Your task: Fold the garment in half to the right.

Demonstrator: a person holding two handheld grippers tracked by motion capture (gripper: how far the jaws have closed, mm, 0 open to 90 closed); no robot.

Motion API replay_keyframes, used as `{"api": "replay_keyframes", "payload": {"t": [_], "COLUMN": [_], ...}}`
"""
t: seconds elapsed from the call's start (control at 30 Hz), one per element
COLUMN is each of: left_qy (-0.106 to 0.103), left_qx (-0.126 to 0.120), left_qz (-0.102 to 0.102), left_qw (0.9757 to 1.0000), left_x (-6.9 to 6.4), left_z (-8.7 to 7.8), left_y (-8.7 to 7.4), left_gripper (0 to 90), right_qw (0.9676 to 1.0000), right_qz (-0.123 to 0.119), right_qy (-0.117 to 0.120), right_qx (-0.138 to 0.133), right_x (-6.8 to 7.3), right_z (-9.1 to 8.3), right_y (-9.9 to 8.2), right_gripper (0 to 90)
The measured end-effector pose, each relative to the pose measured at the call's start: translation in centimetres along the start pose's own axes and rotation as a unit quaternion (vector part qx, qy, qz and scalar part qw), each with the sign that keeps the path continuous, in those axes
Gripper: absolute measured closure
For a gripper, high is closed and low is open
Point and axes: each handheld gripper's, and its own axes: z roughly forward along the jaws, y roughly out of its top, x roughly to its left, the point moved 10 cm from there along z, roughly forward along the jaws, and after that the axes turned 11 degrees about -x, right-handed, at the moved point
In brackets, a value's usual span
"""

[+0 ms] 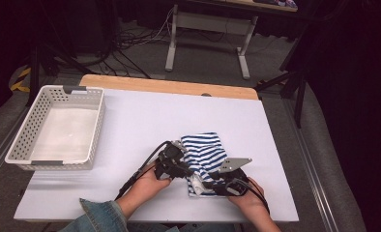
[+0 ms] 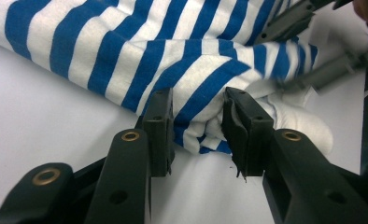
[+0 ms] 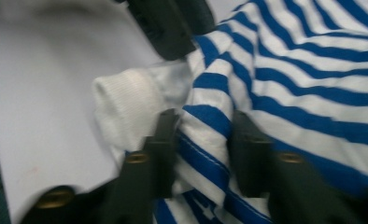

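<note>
A blue-and-white striped garment (image 1: pixel 205 150) lies folded on the white table top (image 1: pixel 145 121), slightly right of centre near the front. My left gripper (image 1: pixel 181 169) is at its front left edge. In the left gripper view, the left gripper (image 2: pixel 198 123) is shut on a bunched fold of the striped cloth (image 2: pixel 126 51), beside a white ribbed cuff (image 2: pixel 303 123). My right gripper (image 1: pixel 205 186) is at the garment's front edge. In the blurred right gripper view, the right gripper (image 3: pixel 203 140) pinches a striped fold (image 3: pixel 313 70) next to the white cuff (image 3: pixel 121 102).
A white perforated basket (image 1: pixel 21 140) stands on the table's left side with nothing inside. The table's wooden back edge (image 1: pixel 179 87) runs behind the white top. Beyond it are metal table legs (image 1: pixel 171 43) and cables on the floor.
</note>
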Motion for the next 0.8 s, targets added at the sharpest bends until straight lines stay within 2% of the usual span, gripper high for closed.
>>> {"api": "replay_keyframes", "payload": {"t": [0.1, 0.13, 0.17, 0.27, 0.3, 0.37, 0.4, 0.5, 0.57, 0.6, 0.63, 0.67, 0.73, 0.77, 0.8], "left_qy": [0.012, 0.016, 0.016, 0.012, 0.013, 0.02, 0.019, 0.014, 0.003, 0.003, 0.002, 0.002, 0.001, -0.001, -0.008], "left_qx": [0.003, 0.003, 0.003, 0.002, -0.002, -0.005, -0.01, -0.013, -0.027, -0.027, -0.031, -0.031, -0.041, -0.043, -0.053], "left_qz": [0.02, 0.025, 0.027, 0.023, 0.029, 0.031, 0.025, 0.014, -0.006, -0.006, -0.02, -0.02, -0.028, -0.028, -0.026], "left_qw": [0.9997, 0.9996, 0.9995, 0.9997, 0.9995, 0.9993, 0.9995, 0.9997, 0.9996, 0.9996, 0.9993, 0.9993, 0.9987, 0.9987, 0.9982], "left_x": [-0.2, -0.1, -0.1, -0.1, -0.1, 0.2, 0.4, 0.6, 0.8, 0.8, 1.4, 1.4, 1.5, 1.4, 1.1], "left_z": [0.1, 0.0, -0.1, -0.5, -0.9, -1.5, -1.9, -2.1, -2.7, -2.7, -3.2, -3.2, -3.5, -3.6, -3.7], "left_y": [-0.1, 0.0, 0.0, 0.0, 0.1, 0.1, -0.1, -0.3, -0.3, -0.3, -0.4, -0.4, -0.1, 0.0, 0.3], "left_gripper": [61.9, 64.4, 71.5, 83.2, 83.2, 87.0, 87.3, 88.2, 87.9, 87.9, 87.8, 87.5, 86.9, 81.5, 79.2], "right_qw": [0.9999, 0.9998, 0.9997, 0.9993, 0.9993, 0.9988, 0.9984, 0.9984, 0.997, 0.997, 0.995, 0.995, 0.9925, 0.9922, 0.9924], "right_qz": [0.012, 0.017, 0.017, 0.017, 0.017, 0.015, 0.011, 0.002, 0.012, 0.012, 0.011, 0.011, 0.005, -0.003, -0.004], "right_qy": [0.003, 0.006, 0.011, 0.029, 0.029, 0.042, 0.049, 0.05, 0.066, 0.066, 0.09, 0.09, 0.121, 0.124, 0.123], "right_qx": [-0.007, -0.011, -0.012, -0.018, -0.018, -0.022, -0.025, -0.027, -0.039, -0.039, -0.043, -0.043, -0.019, 0.005, 0.006], "right_x": [0.0, 0.3, 0.5, 1.6, 1.6, 2.4, 3.0, 3.3, 3.6, 3.6, 4.3, 4.3, 5.4, 5.7, 5.5], "right_z": [-0.1, -0.1, -0.1, -0.1, -0.1, 0.0, 0.1, 0.1, 0.0, 0.0, 0.1, 0.1, 0.9, 1.6, 1.7], "right_y": [0.7, 1.2, 1.5, 2.5, 2.5, 3.2, 3.5, 3.8, 4.3, 4.3, 4.6, 4.6, 3.8, 2.9, 2.7], "right_gripper": [77.1, 77.3, 77.3, 74.8, 74.8, 67.3, 64.4, 65.7, 66.1, 66.1, 64.4, 64.4, 62.2, 63.5, 64.8]}}
